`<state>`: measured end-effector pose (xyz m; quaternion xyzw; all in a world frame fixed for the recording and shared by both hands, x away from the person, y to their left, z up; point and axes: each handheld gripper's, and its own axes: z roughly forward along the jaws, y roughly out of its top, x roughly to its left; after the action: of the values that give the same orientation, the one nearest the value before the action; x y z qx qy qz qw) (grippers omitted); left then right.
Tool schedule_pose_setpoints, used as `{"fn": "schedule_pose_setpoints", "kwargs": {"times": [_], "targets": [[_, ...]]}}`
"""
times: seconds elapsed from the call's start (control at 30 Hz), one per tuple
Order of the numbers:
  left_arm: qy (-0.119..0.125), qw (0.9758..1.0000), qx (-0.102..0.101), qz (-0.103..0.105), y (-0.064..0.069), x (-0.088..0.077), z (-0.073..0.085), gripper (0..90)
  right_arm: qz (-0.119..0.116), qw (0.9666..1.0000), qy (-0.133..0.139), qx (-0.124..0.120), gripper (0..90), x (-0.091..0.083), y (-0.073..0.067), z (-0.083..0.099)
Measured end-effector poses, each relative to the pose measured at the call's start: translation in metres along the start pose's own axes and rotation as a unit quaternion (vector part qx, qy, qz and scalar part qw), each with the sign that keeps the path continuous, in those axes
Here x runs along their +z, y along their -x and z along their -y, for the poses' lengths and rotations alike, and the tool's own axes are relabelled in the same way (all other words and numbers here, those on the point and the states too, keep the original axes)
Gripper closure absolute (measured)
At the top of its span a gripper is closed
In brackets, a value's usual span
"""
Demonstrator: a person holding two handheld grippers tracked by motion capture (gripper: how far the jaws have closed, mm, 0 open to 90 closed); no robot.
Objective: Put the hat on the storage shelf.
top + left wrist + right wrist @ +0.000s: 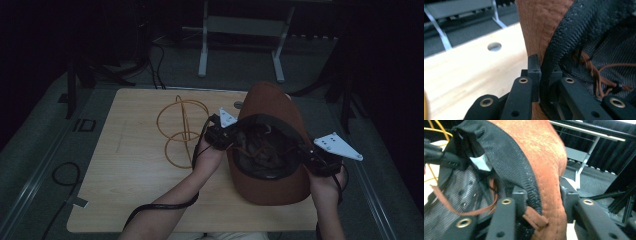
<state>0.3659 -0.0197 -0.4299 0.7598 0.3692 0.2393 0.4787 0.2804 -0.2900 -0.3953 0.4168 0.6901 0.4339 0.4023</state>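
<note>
While the brown hat [272,150] is held upside down above the right half of the wooden table [135,165], its black mesh lining and brown cord face up. The left gripper [223,134] pinches the black-bound rim on the left side, with its jaws pressed together on the fabric. The right gripper [320,159] has the opposite rim between its jaws; the inner jaw touches the lining, but the outer jaw stands a little off the brown cloth. The table is pale and has a round hole [494,46] just beside the hat. A yellow wire hoop frame [181,131] lies left of the hat, near the left hand. Grey floor surrounds the table in a dark room, and a white metal stand [240,45] is behind it. The left half of the tabletop is bare wood.
</note>
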Motion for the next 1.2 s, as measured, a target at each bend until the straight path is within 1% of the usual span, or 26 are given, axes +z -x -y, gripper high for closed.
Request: {"fn": "schedule_pose_setpoints", "kwargs": {"times": [0.07,0.13,0.2,0.23,0.33,0.4,0.43,0.47,0.5,0.53,0.57,0.6,0.67,0.7,0.73,0.8,0.87,0.9,0.93,1.0,1.03,1.07,1.1,1.13,1.17,1.2], "targets": [[0.020,0.9998,0.004,-0.010,-0.001,-0.005,-0.006,86.2,-0.010,0.9999,0.006,0.004,55.7,-0.006,-0.001,0.001],[0.029,0.9995,0.006,-0.014,-0.002,-0.009,-0.011,86.5,-0.022,0.9997,0.007,0.006,49.3,-0.011,-0.003,0.003],[0.039,0.9991,0.010,-0.017,-0.004,-0.012,-0.015,86.6,-0.048,0.9987,0.008,0.013,43.9,-0.018,-0.001,0.007],[0.045,0.9988,0.008,-0.016,-0.004,-0.015,-0.017,86.6,-0.058,0.9982,0.005,0.015,41.7,-0.020,-0.001,0.009],[0.055,0.9984,0.010,-0.014,-0.004,-0.018,-0.019,86.6,-0.089,0.9959,0.004,0.020,38.8,-0.029,0.003,0.013],[0.060,0.9981,0.001,-0.018,-0.006,-0.018,-0.018,86.6,-0.119,0.9926,0.006,0.027,38.3,-0.036,0.007,0.015],[0.061,0.9981,-0.003,-0.012,-0.008,-0.018,-0.018,86.6,-0.122,0.9921,0.009,0.028,38.3,-0.039,0.009,0.015],[0.064,0.9978,-0.013,-0.013,-0.011,-0.018,-0.017,86.6,-0.121,0.9921,0.012,0.029,38.3,-0.043,0.011,0.015],[0.066,0.9976,-0.017,-0.008,-0.013,-0.018,-0.017,86.6,-0.126,0.9914,0.015,0.031,38.3,-0.048,0.015,0.016],[0.076,0.9969,-0.021,0.003,-0.015,-0.018,-0.015,86.6,-0.126,0.9914,0.017,0.033,38.4,-0.051,0.017,0.016],[0.080,0.9965,-0.022,0.004,-0.017,-0.018,-0.014,86.6,-0.117,0.9923,0.018,0.036,38.9,-0.054,0.021,0.017],[0.085,0.9960,-0.024,0.015,-0.019,-0.018,-0.013,86.7,-0.107,0.9934,0.017,0.036,39.6,-0.056,0.027,0.019],[0.091,0.9953,-0.023,0.022,-0.020,-0.017,-0.012,86.6,-0.091,0.9951,0.013,0.037,42.6,-0.058,0.036,0.023],[0.100,0.9939,-0.024,0.038,-0.021,-0.018,-0.011,86.6,-0.084,0.9957,0.010,0.038,42.6,-0.059,0.040,0.025],[0.105,0.9932,-0.023,0.044,-0.021,-0.018,-0.010,86.6,-0.080,0.9960,0.009,0.039,42.9,-0.059,0.043,0.028],[0.123,0.9893,-0.028,0.073,-0.023,-0.018,-0.009,86.6,-0.075,0.9964,0.005,0.040,45.0,-0.059,0.049,0.033],[0.135,0.9864,-0.022,0.091,-0.022,-0.018,-0.010,86.6,-0.081,0.9960,0.004,0.040,44.9,-0.059,0.052,0.036],[0.142,0.9838,-0.022,0.107,-0.022,-0.018,-0.010,86.6,-0.080,0.9959,0.005,0.041,44.9,-0.059,0.053,0.037],[0.146,0.9827,-0.019,0.113,-0.021,-0.018,-0.011,86.5,-0.081,0.9958,0.003,0.041,44.9,-0.059,0.054,0.038],[0.156,0.9774,-0.013,0.142,-0.021,-0.018,-0.012,86.5,-0.081,0.9958,0.007,0.040,45.0,-0.059,0.055,0.038],[0.163,0.9750,-0.009,0.151,-0.020,-0.018,-0.012,86.5,-0.082,0.9958,0.007,0.041,44.9,-0.060,0.056,0.037],[0.175,0.9690,-0.001,0.174,-0.021,-0.019,-0.011,86.5,-0.082,0.9958,0.009,0.041,45.0,-0.060,0.056,0.037],[0.180,0.9666,0.005,0.182,-0.020,-0.019,-0.012,86.5,-0.084,0.9957,0.009,0.039,44.9,-0.060,0.056,0.036],[0.181,0.9650,0.011,0.189,-0.020,-0.019,-0.012,86.5,-0.083,0.9959,0.011,0.036,44.9,-0.060,0.056,0.035],[0.189,0.9591,0.015,0.210,-0.020,-0.020,-0.011,86.5,-0.082,0.9959,0.012,0.035,45.0,-0.060,0.056,0.035],[0.195,0.9560,0.021,0.218,-0.020,-0.020,-0.011,86.5,-0.085,0.9957,0.013,0.034,45.0,-0.060,0.055,0.034]]}}
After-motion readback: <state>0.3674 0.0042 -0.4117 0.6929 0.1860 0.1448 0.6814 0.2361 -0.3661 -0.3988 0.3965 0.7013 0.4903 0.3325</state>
